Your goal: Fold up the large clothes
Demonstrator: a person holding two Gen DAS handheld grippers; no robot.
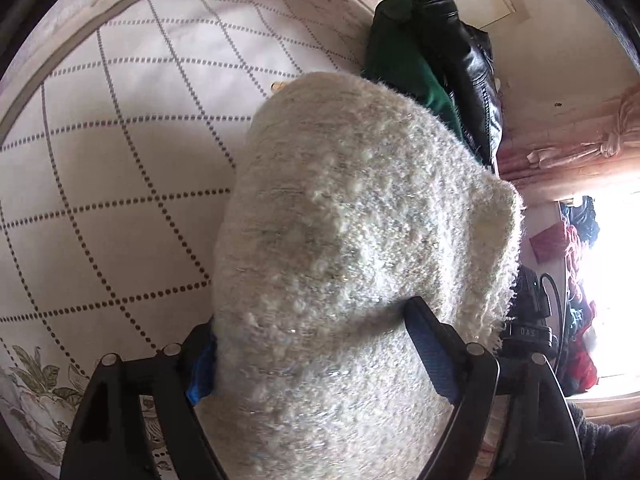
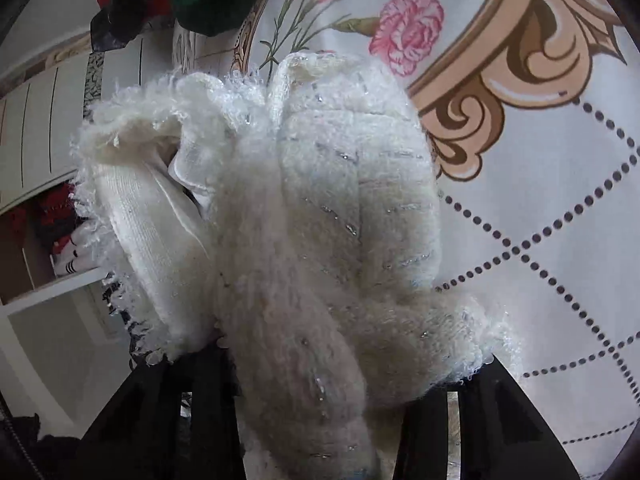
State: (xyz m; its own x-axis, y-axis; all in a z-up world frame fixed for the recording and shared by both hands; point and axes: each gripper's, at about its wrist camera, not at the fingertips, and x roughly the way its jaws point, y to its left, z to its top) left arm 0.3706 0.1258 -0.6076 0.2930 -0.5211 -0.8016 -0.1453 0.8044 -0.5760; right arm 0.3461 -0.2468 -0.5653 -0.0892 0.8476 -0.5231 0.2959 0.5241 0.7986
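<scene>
A fluffy white sweater [image 1: 340,220] with silvery threads lies bunched on the quilted bedspread [image 1: 120,140]. My left gripper [image 1: 312,320] stands wide around one end of the bundle. Its blue pads [image 1: 428,344] flank the fabric without squeezing it. In the right wrist view the same sweater [image 2: 320,200] is rolled into thick folds, with its smoother inner side showing at the left. My right gripper [image 2: 344,352] is closed on a gathered bunch of it, and the fabric hides both fingertips.
A dark green garment [image 1: 396,52] and a black leather jacket [image 1: 472,64] lie at the far side of the bed. A bright window [image 1: 616,280] with hanging clothes is at the right. White shelves [image 2: 40,140] stand to the left of the bed [image 2: 540,220].
</scene>
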